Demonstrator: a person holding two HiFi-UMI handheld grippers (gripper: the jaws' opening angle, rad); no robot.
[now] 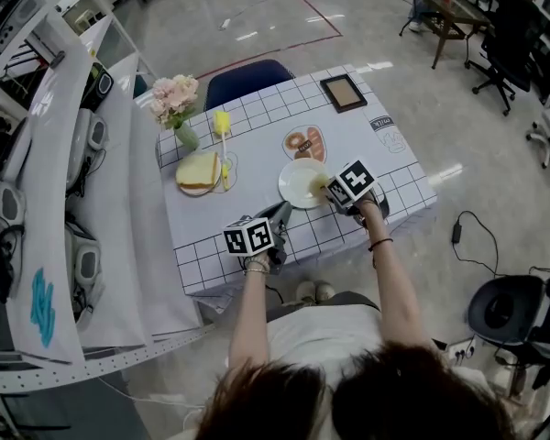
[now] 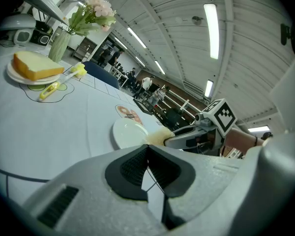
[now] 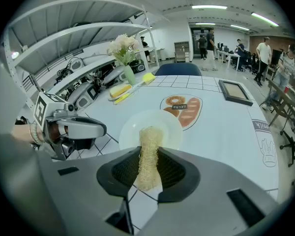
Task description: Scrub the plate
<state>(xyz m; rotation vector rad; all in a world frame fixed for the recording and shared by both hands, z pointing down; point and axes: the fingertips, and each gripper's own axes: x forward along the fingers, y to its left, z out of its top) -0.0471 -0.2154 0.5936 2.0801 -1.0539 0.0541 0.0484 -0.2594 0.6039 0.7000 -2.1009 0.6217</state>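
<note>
A white plate [image 1: 301, 182] lies near the front middle of the grid-patterned tablecloth [image 1: 257, 117]. My right gripper [image 1: 335, 193] is shut on a tan loofah scrubber [image 1: 319, 183], whose tip reaches over the plate's right side. In the right gripper view the scrubber [image 3: 149, 139] sticks out between the jaws onto the near part of the plate [image 3: 164, 122]. My left gripper [image 1: 280, 214] hovers just left of the plate's front edge, shut, with nothing in it. The left gripper view shows the plate [image 2: 128, 132], the scrubber [image 2: 160, 136] and the right gripper [image 2: 173, 140] ahead.
Farther back on the table are a slice of bread on a small plate [image 1: 199, 170], a yellow brush [image 1: 223, 131], a vase of flowers [image 1: 176, 104], a bread-print mat [image 1: 305, 142] and a framed picture [image 1: 343, 92]. A blue chair [image 1: 247, 81] stands behind. Shelving [image 1: 64, 200] runs along the left.
</note>
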